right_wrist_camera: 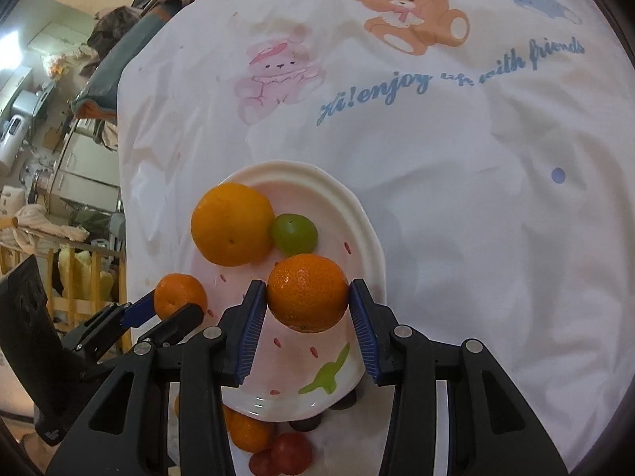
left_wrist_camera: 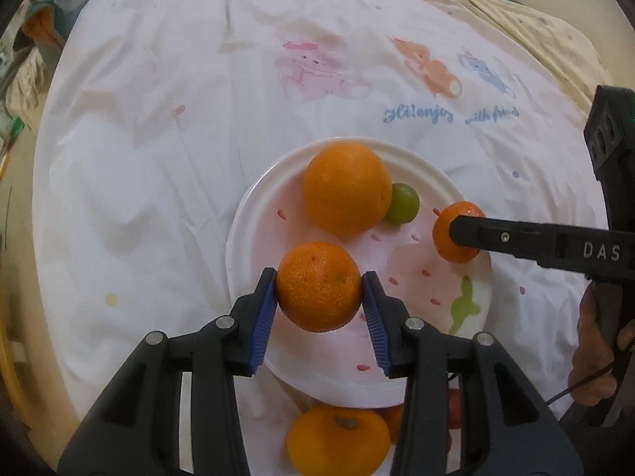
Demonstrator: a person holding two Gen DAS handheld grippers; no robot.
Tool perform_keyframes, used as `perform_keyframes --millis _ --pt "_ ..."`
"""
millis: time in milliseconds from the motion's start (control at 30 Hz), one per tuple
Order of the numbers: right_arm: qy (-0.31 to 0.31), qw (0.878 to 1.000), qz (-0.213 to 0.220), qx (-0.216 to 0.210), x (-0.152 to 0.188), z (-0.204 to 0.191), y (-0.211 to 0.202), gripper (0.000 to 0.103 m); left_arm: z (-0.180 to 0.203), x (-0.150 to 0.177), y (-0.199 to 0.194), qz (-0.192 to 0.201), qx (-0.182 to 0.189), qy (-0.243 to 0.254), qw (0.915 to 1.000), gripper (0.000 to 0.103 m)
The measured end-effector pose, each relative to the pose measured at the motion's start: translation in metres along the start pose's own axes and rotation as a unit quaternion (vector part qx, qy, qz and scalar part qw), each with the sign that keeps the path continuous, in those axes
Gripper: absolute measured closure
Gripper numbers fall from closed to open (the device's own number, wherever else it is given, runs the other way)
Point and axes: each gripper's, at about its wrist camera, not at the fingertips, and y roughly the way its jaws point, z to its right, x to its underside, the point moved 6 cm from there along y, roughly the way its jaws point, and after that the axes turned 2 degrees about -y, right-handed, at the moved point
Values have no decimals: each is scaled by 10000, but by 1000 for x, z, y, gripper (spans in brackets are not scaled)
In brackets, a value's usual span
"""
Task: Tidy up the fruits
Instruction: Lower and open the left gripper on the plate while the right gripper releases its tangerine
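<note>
Orange mandarin point(left_wrist_camera: 318, 286) upright between left gripper point(left_wrist_camera: 319, 309) pads

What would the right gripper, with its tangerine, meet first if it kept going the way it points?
Probably the white plate: the right gripper points steeply down over its bare floor, just short of the green grape. Depth is hard to judge.
</note>
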Motion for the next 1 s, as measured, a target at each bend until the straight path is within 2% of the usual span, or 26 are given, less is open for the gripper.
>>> perform_keyframes --millis 100,267,400,533,800,867,900,933,1000 --pt "218 9997 40 -140 -1 2 0 58 -1 -3 6 -43 -20 -82 10000 64" --pt "192 9997 -77 -124 2 2 5 57 3 -3 11 -78 -82 -25 9999 64" --pt "298 9994 -102 -165 2 5 7 56 6 -1 12 -25 -436 255 9987 64" --pt "347 9992 -38 -203 1 4 5 56 4 -3 14 -46 -308 167 9994 64" --pt "321 9990 156 -256 -5 0 -5 55 2 -3 16 -132 -416 184 9989 63" --pt "303 9991 200 -201 -6 1 -7 55 3 -4 15 -123 -370 165 9991 55" --pt "303 9992 215 -169 -7 2 -8 53 3 -5 13 -67 -348 161 9992 46" --pt "320 9991 232 -158 -8 3 -8 50 4 -6 11 -12 -350 169 9992 40" --pt "365 9988 233 -215 -8 3 -9 49 5 -8 6 71 -351 214 9991 39"
